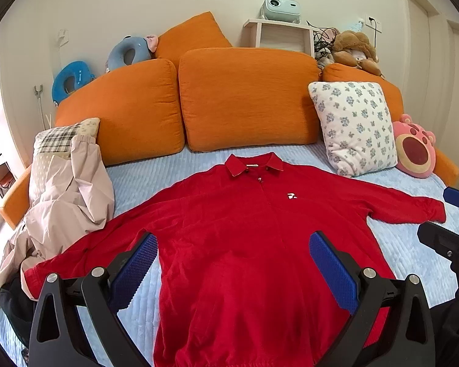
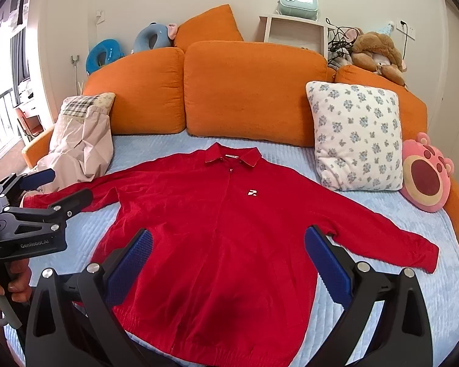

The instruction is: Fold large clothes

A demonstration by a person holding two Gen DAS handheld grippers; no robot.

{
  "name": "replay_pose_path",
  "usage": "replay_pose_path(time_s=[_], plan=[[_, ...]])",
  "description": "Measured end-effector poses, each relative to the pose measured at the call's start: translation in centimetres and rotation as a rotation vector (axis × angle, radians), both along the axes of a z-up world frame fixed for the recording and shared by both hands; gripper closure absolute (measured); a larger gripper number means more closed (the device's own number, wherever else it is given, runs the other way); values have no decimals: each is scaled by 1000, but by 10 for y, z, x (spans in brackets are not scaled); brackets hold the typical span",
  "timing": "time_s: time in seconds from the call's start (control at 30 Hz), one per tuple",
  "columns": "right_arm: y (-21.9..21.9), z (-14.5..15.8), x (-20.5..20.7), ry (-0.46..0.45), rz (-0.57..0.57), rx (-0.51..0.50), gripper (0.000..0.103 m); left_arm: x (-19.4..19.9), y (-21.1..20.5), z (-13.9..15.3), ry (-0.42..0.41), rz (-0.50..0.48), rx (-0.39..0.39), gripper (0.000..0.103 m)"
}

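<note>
A pale blue bed carries a red jacket laid flat at its middle, sleeves out, hem cut off at the near edge. A beige garment heaped far left overlaps one sleeve. Bare quilt flanks the body. The left gripper and right gripper hover, fingers spread, holding nothing.

The red jacket is soft matt cloth, faintly ribbed. The bed cover is quilted pale-blue fabric. The orange cushions look coarse-woven. The left tongs have matt black plastic arms, nubbed blue pads and shiny metal bolts.
</note>
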State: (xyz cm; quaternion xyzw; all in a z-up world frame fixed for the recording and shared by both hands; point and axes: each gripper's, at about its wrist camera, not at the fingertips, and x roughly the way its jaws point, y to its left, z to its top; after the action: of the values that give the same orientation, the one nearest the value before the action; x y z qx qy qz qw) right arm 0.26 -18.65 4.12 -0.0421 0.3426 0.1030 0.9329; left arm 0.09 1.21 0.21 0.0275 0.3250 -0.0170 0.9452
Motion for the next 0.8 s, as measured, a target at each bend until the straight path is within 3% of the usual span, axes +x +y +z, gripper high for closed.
replay_pose_path(time_s=[0.8], plan=[[1, -2, -3, -12, 6, -1, 5, 3, 6, -3, 0, 4, 11, 2]])
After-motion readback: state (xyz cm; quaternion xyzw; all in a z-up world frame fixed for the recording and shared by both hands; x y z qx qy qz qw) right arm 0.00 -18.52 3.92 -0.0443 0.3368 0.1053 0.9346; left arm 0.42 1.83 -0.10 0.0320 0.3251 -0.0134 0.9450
